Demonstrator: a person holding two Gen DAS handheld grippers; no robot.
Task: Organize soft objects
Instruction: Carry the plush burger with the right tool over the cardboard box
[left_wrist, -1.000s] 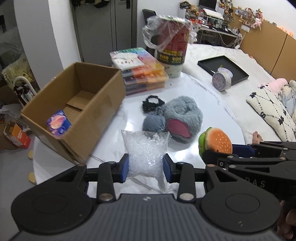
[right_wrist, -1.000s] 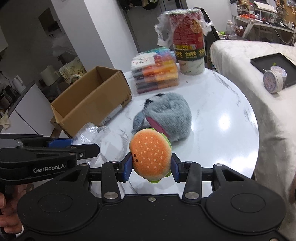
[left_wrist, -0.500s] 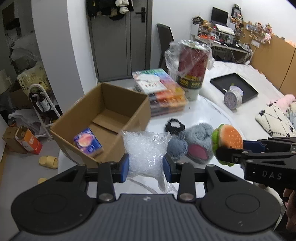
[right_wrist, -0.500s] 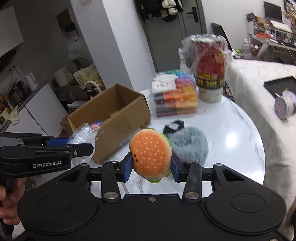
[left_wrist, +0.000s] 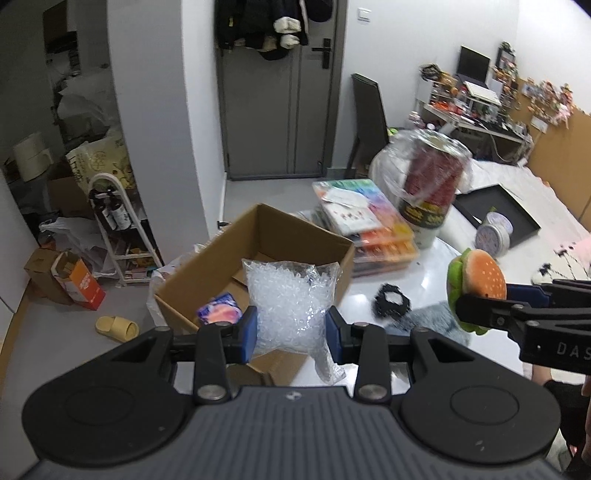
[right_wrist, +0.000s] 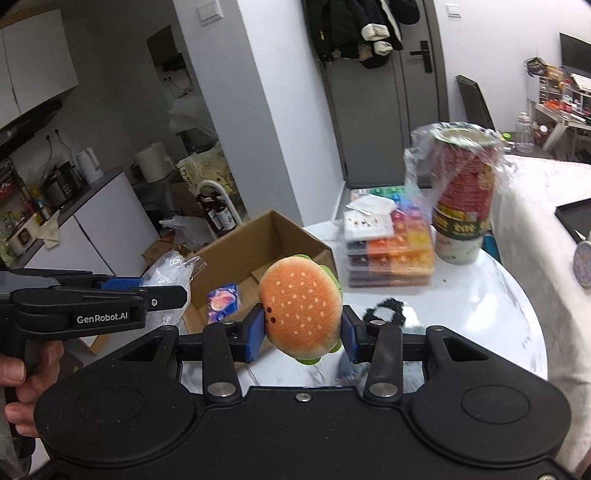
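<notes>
Above the near edge of the round white table (left_wrist: 436, 266), both tongs are loaded and raised in the air: the left gripper (left_wrist: 291, 332) is clenched on a clear bag of pellets (left_wrist: 290, 299), and the right gripper (right_wrist: 303, 330) is clamped across a plush hamburger (right_wrist: 300, 308). The open cardboard box (left_wrist: 295, 240) sits just ahead of the bag, already holding a small purple-and-pink packet (left_wrist: 219, 314); a grey plush (left_wrist: 432, 319) and a black fuzzy ring (left_wrist: 393, 301) remain on the tabletop. The likely next step is dropping both items into the box. The risk lies with the bag (its slack tail hangs below the pads, so the hold looks shallow): it could slip out early or snag on the box's near wall. The grippers are also close together, so they could collide over the opening.
</notes>
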